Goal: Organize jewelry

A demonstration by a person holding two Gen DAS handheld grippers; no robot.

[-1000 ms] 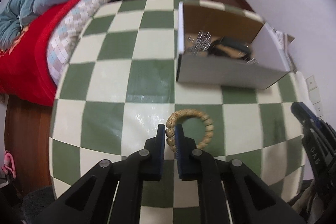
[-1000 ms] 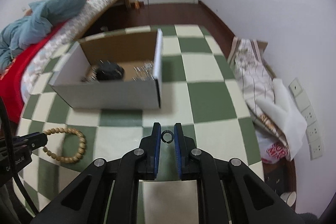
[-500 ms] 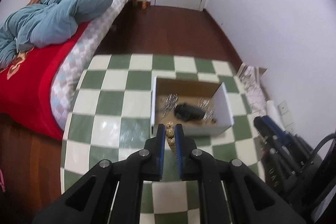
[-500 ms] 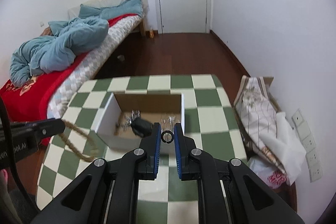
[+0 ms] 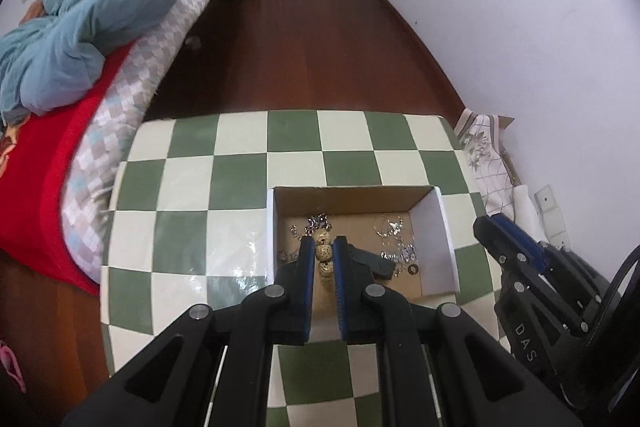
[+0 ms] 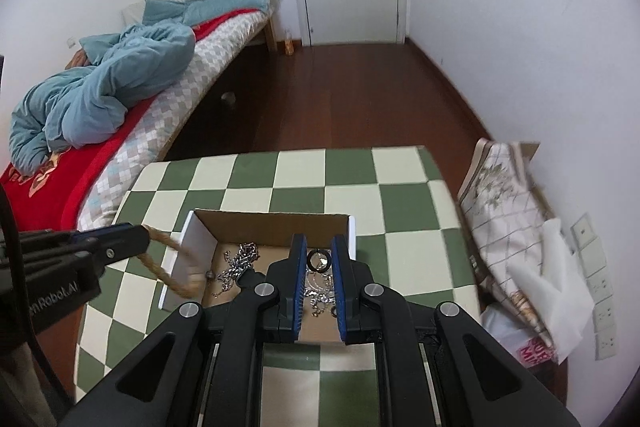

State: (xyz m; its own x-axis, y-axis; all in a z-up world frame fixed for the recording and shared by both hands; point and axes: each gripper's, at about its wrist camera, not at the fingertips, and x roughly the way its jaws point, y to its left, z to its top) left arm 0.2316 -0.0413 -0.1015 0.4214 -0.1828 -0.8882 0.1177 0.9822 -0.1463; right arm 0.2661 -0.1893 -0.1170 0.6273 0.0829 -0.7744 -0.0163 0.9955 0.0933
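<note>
We are holding the bracelet point(image 5: 323, 254) and ring point(image 6: 319, 259) in closed jaws over the box point(image 6: 188, 247). Chains point(image 6: 240, 265) are lying inside already; both releases are remaining.

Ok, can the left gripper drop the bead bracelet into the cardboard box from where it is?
Probably yes. The left gripper holds the bead bracelet over the open cardboard box, with nothing between them. The right gripper, clamped on a ring, hovers over the box's other side.

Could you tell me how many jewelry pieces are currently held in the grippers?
2: the bead bracelet in the left hand-held gripper, the small ring in the right hand-held gripper.
</note>
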